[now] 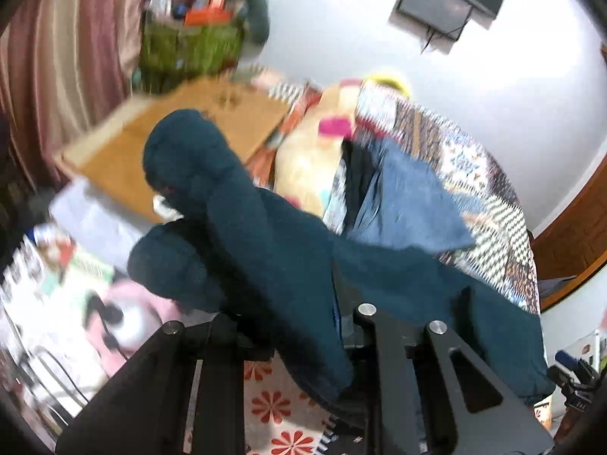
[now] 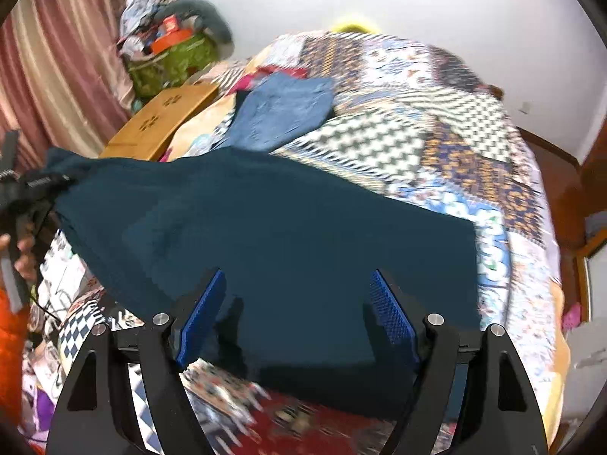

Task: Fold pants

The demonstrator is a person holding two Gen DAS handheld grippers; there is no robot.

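The left claw [image 1: 303, 341] is clamped on the dark teal knit pants [image 2: 265, 235], lifting one end off the patchwork-quilted bed [image 2: 436, 132], probably to fold over; the right claw [image 2: 296, 318] hovers wide open above them, empty.

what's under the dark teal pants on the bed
The dark teal pants lie on the patchwork quilt, which shows all around their edges. Whatever is directly beneath the cloth is covered. The folded blue jeans lie beyond them, apart.
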